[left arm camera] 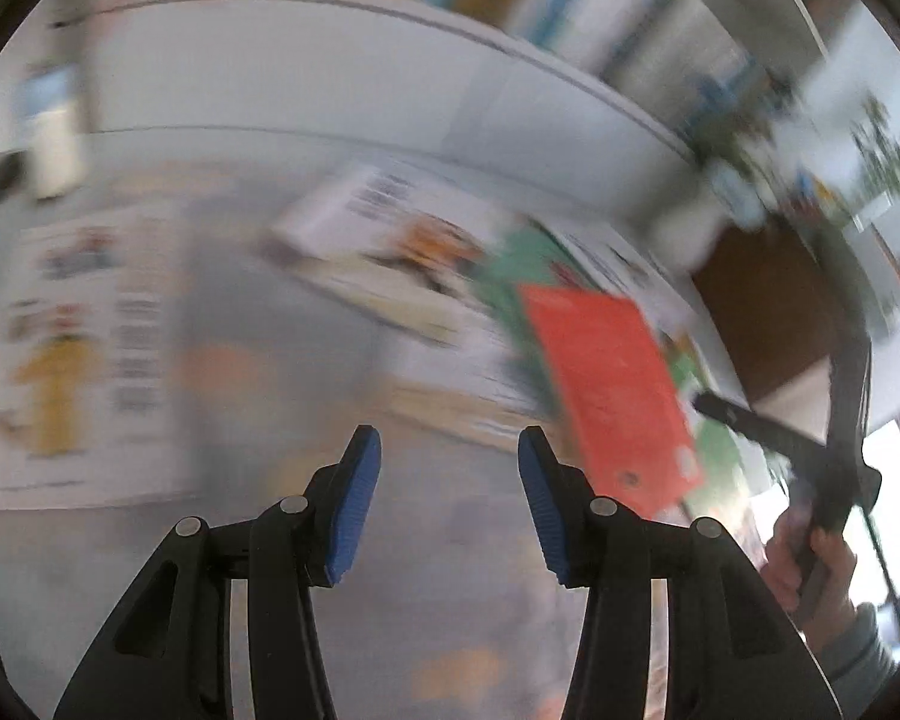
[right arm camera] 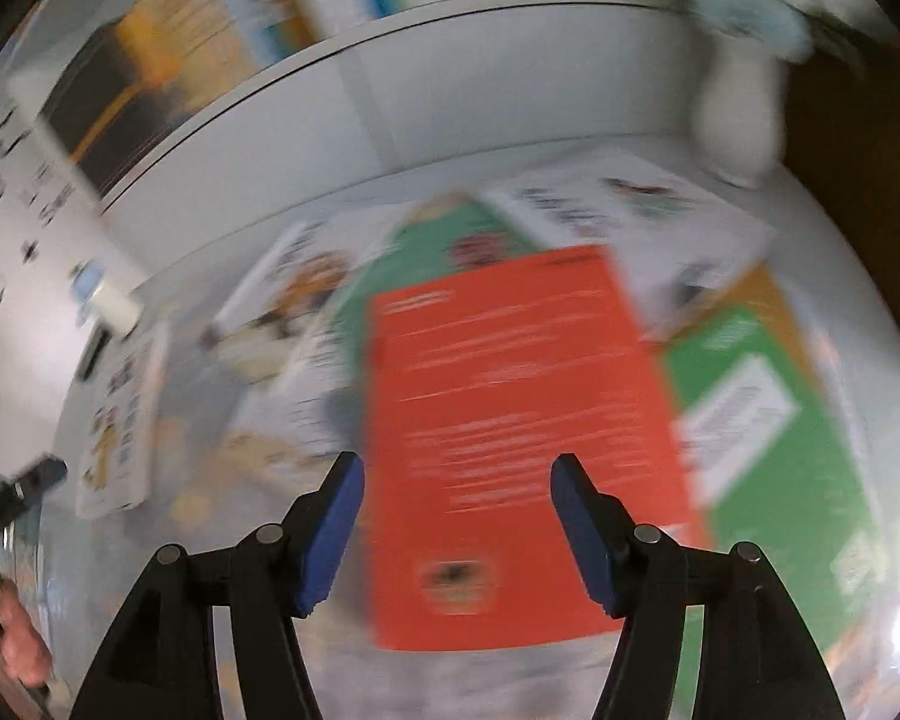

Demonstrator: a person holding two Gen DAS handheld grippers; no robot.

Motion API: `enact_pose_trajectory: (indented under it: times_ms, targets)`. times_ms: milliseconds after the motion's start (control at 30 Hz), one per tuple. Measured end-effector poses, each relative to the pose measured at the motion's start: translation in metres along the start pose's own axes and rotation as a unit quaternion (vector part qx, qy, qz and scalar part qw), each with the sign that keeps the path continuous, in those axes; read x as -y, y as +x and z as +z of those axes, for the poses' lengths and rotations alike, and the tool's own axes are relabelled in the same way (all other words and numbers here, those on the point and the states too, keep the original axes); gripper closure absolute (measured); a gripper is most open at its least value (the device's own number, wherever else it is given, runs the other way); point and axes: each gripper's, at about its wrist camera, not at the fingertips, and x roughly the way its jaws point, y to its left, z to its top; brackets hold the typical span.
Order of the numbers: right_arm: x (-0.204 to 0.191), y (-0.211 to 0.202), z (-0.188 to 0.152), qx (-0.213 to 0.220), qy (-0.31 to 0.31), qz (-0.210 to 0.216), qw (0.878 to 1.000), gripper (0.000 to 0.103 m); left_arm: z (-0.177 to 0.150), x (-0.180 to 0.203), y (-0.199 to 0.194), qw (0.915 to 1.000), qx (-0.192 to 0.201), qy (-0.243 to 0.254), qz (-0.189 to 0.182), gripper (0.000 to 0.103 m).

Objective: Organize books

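Both fingers [right arm camera: 576,516] of the right gripper [right arm camera: 456,516] stand apart with nothing squeezed, above the red book [right arm camera: 510,420] lying flat on the table [right arm camera: 498,684]. It looks thin, light and smooth, so pinch one edge.

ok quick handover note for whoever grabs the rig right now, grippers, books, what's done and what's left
Left gripper: open, nothing between its pads.
Right gripper: open over the red book, pads not on it.
Books: the red book tops a loose pile with a green book and white picture books on the table; shelved books behind.
Done: cannot tell.
Left: pile still unsorted.
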Motion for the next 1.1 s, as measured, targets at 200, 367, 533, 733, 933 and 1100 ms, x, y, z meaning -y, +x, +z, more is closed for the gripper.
enact_pose_trajectory:
  times_ms: [200, 367, 533, 733, 933, 1100]
  targets:
    - [0.052, 0.028, 0.004, -0.031, 0.000, 0.029, 0.999, 0.062, -0.011, 0.064, 0.078, 0.9984, -0.053, -0.014, -0.010, 0.067]
    - [0.061, 0.051, 0.002, -0.028, -0.019, 0.028, 0.999, 0.066, -0.026, 0.077, 0.102, 0.9961, -0.060, -0.064, -0.004, 0.070]
    - [0.058, 0.055, 0.003, -0.028, -0.052, 0.047, 0.997, 0.065, -0.037, 0.086, 0.114, 0.9948, -0.068, -0.074, 0.018, 0.070]
    - [0.072, 0.049, -0.008, -0.054, -0.050, 0.094, 0.993, 0.065, -0.066, 0.101, 0.099, 0.9945, -0.090, -0.047, 0.027, 0.070]
    - [0.078, 0.030, -0.049, -0.086, -0.059, 0.148, 0.983, 0.064, -0.111, 0.101, 0.070, 0.9912, -0.106, -0.065, 0.045, 0.070]
    - [0.079, 0.014, -0.074, -0.099, -0.087, 0.144, 0.981, 0.065, -0.116, 0.092, 0.051, 0.9893, -0.067, -0.102, 0.080, 0.070]
